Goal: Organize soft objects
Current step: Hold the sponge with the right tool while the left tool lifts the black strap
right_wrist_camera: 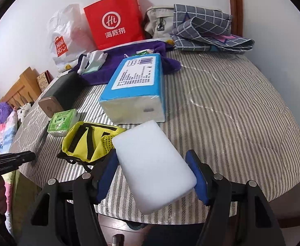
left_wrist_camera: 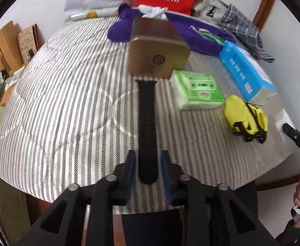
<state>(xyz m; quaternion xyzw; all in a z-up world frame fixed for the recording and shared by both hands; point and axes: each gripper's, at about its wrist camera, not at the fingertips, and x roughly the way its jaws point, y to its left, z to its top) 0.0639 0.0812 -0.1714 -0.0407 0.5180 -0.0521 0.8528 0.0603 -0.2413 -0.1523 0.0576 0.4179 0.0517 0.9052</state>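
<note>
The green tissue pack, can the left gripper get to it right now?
Probably not yet. The left gripper has a black strap between its fingers. The green tissue pack lies uncovered just right of the strap, so once that is put down, the path looks free.

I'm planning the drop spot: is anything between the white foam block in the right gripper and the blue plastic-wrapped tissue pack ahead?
Nothing visible. The white foam block, clamped in the right gripper, faces the blue tissue pack directly; the yellow fabric pouch lies leftward.

White sponge (right_wrist_camera: 154, 168) (grey-striped cloth (right_wrist_camera: 231, 112))
</note>
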